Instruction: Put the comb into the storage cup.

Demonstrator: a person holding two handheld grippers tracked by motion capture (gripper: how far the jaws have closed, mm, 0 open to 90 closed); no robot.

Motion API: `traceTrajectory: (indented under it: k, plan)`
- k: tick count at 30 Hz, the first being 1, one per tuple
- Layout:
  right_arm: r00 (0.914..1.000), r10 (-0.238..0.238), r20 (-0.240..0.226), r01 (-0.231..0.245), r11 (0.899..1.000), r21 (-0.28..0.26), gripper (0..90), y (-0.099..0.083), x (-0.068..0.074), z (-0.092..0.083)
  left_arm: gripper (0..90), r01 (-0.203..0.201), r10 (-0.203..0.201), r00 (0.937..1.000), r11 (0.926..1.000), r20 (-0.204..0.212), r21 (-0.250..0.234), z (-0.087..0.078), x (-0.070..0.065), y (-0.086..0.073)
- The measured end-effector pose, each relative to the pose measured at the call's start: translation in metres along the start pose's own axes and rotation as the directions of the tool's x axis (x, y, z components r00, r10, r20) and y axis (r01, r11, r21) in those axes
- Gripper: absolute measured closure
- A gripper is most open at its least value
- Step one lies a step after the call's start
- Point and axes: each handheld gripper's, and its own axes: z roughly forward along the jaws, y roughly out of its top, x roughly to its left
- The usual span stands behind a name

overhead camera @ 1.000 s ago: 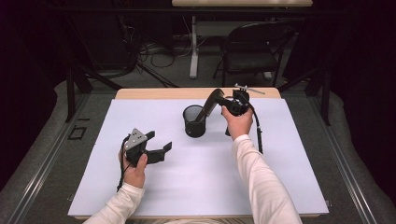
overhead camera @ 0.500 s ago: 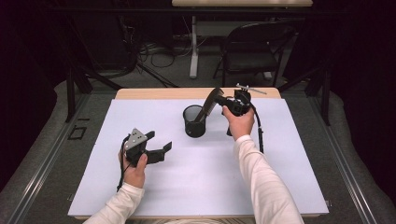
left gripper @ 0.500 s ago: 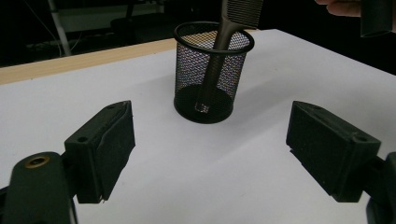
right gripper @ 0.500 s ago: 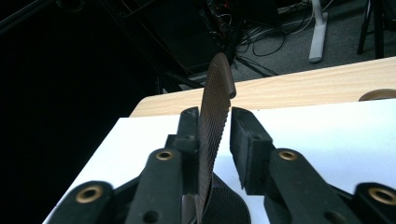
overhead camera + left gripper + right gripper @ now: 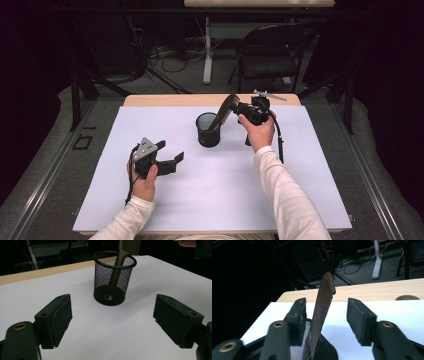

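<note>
One bench (image 5: 200, 205) with a white sheet over most of it, a strip of bare wood showing along the far edge. Behind it sits one dark chair (image 5: 272, 52) on the floor, plus a tangle of cables.

On the bench there's one black mesh cup (image 5: 208, 130), standing upright a bit past the middle. One dark comb (image 5: 225, 110) is in it, handle end down at the bottom of the cup, toothed end leaning out over the rim toward the right claw.

Two claws total. The right claw (image 5: 325, 312) is lifted just beside the cup with its jaws spread wide either side of the comb's toothed end; the comb looks closer to one jaw, but whether it actually touches is hard to call. So it's released, not gripping. The left claw (image 5: 167, 156) is low over the near-left part of the bench, well apart from the cup, jaws wide apart with nothing in them.
</note>
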Motion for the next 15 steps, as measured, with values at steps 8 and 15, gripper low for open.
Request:
traceTrajectory:
  k: [8, 15]
  plan:
    - [0.9986, -0.050, 0.015, 0.050, 0.999, 0.005, 40.0, 0.0002, 0.0008, -0.0035, 15.8, 0.002, -0.002, 1.0000, 1.0000, -0.003, -0.002, -0.0004, 0.0003, 0.0001]
    - [0.9914, -0.129, 0.024, 0.128, 0.991, 0.039, 35.5, -0.0010, 0.0048, -0.0094, 15.8, 0.005, -0.005, 1.0000, 1.0000, -0.005, -0.003, -0.0006, 0.0002, 0.0000]
